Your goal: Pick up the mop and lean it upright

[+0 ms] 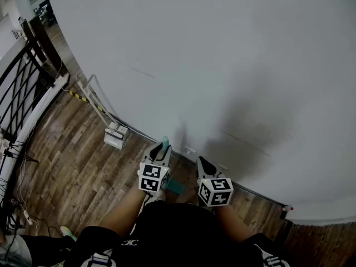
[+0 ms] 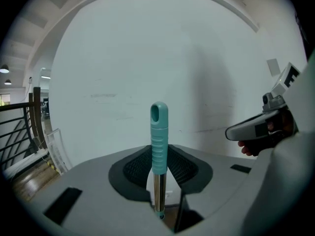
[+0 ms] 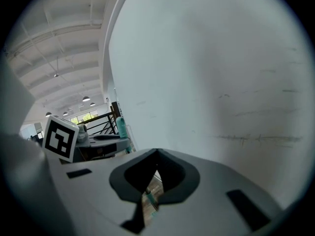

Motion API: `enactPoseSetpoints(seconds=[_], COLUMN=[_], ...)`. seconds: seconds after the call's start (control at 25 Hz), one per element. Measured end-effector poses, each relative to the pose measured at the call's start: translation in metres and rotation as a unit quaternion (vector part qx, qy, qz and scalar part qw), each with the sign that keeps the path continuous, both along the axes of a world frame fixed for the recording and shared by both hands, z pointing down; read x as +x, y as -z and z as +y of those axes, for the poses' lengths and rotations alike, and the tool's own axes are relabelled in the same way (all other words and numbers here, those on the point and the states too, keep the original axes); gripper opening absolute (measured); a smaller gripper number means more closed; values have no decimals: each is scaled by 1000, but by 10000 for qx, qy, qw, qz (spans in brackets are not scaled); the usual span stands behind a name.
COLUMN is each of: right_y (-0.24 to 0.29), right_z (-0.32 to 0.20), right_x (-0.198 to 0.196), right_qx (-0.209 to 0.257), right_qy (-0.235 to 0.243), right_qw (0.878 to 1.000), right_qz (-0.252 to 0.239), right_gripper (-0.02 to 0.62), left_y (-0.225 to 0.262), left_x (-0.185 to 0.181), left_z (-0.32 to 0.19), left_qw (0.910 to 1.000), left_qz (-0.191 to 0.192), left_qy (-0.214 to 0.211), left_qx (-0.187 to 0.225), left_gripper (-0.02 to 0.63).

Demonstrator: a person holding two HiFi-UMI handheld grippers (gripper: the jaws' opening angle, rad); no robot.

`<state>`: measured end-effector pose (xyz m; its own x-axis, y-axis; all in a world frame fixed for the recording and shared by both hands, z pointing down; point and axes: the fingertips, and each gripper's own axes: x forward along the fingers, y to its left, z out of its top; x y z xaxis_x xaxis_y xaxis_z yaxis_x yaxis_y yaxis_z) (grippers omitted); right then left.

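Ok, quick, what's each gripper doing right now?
Left gripper: closed on the mop handle.
Right gripper: closed, holding nothing.

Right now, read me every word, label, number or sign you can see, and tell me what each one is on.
No text here can be read.
White logo on the person's black clothing: too small to read.
Cube on the left claw and cube on the right claw: square patterns only, no letters.
Mop handle: no print visible.
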<state>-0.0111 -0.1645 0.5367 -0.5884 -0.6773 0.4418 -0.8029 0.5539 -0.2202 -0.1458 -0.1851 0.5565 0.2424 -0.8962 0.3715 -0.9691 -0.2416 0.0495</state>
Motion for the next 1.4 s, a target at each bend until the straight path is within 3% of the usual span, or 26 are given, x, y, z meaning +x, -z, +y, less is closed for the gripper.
enactPoseSetpoints(seconds=[0.76,1.4], right_y=[1,-3], right_z=[5,19], right_x=[62,106], right_qx=[-7,-84], right_qy=[-1006,-1709], right_qw=[9948,9848], right_qz=[174,290], right_gripper=[14,12], left_y=[-17,-32], left_x=[75,72], left_z=[-58,-119], left_qw=[9952,9957], left_qz=[-78,-5], left_qy=[-979,-886], left_qx=[21,-259], left_gripper=[98,98])
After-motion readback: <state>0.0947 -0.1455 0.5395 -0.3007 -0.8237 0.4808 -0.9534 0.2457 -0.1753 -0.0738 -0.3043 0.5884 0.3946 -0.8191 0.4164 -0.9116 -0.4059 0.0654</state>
